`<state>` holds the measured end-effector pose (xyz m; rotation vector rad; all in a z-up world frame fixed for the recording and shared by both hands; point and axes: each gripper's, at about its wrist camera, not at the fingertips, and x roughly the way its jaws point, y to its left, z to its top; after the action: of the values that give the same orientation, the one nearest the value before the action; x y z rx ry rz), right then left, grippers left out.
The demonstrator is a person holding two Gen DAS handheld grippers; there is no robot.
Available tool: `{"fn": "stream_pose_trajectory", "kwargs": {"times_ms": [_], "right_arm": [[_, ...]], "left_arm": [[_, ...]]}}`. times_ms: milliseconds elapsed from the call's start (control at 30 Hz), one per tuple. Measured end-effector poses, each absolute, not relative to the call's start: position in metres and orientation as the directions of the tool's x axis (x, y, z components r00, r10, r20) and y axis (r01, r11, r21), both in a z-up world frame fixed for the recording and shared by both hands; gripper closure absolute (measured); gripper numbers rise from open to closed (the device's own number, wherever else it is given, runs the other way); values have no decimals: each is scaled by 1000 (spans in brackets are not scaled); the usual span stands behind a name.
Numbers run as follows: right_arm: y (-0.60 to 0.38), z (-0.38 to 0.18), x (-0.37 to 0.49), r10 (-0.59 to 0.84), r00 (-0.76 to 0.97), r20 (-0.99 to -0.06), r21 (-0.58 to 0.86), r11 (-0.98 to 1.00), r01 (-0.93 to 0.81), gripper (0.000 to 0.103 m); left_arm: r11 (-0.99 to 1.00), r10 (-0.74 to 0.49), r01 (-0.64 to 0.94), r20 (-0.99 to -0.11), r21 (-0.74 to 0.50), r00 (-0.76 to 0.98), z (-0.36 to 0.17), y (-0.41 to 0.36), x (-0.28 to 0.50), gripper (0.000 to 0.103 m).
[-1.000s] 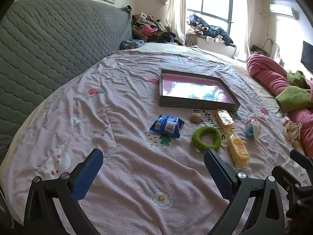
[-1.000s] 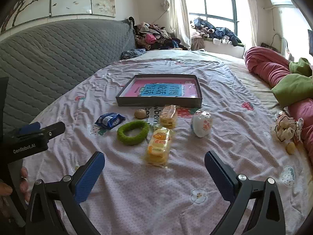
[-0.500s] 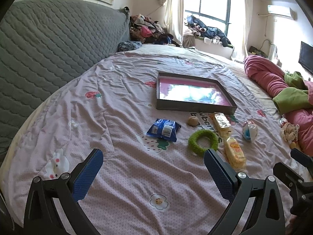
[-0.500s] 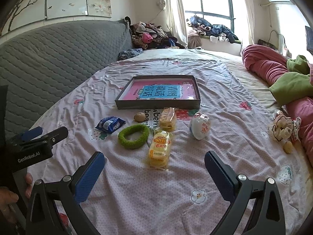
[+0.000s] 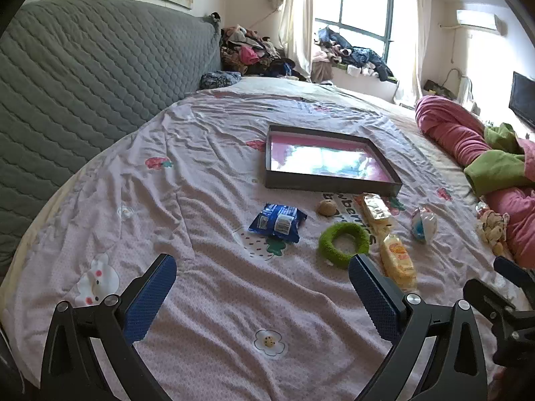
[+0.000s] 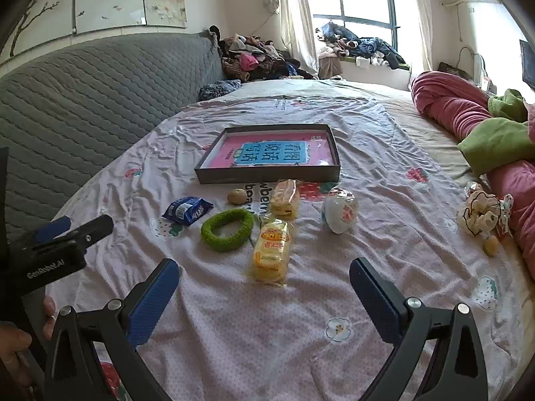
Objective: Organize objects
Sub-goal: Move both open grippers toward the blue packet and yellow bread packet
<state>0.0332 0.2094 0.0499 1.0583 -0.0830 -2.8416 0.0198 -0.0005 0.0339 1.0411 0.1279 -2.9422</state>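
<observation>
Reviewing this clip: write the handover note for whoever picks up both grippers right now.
Left gripper and right gripper: both open, empty, hovering above the bedsheet.
The tray holds no loose items.
Lying in front of it: blue packet, small brown ball, green ring, two yellow snack packs, white pouch.
Done: nothing placed.
Left: probably move all six into the tray.

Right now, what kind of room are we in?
Most likely a lived-in bedroom: the items lie on a bed sheet with a quilted grey headboard behind, a pink duvet bunched at one side, and clothes heaped by the window.
</observation>
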Motion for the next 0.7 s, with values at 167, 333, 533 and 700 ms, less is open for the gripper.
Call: {"fn": "stream_pose_trajectory", "kwargs": {"times_ms": [167, 333, 533, 700], "right_arm": [[209, 50, 34, -115, -753, -648, 87, -993, 76, 0], [205, 51, 34, -97, -746, -659, 71, -995, 67, 0], [201, 57, 30, -95, -732, -674, 75, -995, 60, 0], [197, 66, 23, -81, -731, -678, 63, -997, 52, 0]], "left_arm": [[-997, 15, 40, -626, -73, -780, 36, -1, 20, 0], [-997, 23, 28, -626, -71, -779, 39, -3, 21, 0], [-999, 25, 10, -619, -52, -785, 53, -5, 15, 0], [-999, 27, 5, -608, -51, -793, 63, -6, 6, 0]]}}
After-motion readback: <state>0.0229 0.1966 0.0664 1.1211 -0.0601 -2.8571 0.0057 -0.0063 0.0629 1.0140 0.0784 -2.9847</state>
